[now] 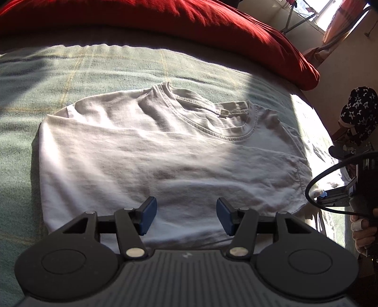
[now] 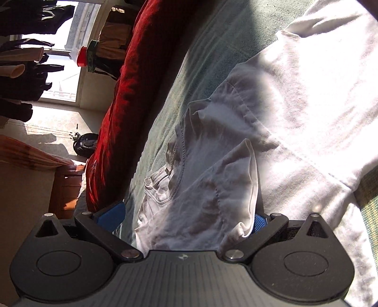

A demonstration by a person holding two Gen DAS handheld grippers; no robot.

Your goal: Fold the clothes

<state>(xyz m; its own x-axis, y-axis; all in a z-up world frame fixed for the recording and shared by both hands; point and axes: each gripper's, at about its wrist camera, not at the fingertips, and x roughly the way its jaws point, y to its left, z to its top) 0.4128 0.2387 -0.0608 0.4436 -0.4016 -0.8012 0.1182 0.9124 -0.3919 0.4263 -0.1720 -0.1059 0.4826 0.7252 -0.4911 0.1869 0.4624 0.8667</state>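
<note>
A white T-shirt (image 1: 165,151) lies flat on the green plaid bedspread (image 1: 70,70), with its collar (image 1: 212,113) toward the far right. My left gripper (image 1: 186,217) hovers open over the shirt's near hem, nothing between its blue pads. At the right edge, a hand (image 1: 361,233) holds my right gripper (image 1: 340,193) beside the shirt's right sleeve. In the right wrist view, the right gripper (image 2: 185,219) stands wide open, and the rumpled sleeve of the T-shirt (image 2: 208,189) bunches up between its fingers. The fabric hides part of the right blue pad (image 2: 258,223).
A red blanket (image 1: 165,21) is heaped along the far side of the bed. A dark star-patterned cloth (image 1: 359,111) sits past the bed's right edge. A wooden drawer unit (image 2: 66,189), hanging clothes (image 2: 23,70) and a bright window lie beyond the bed.
</note>
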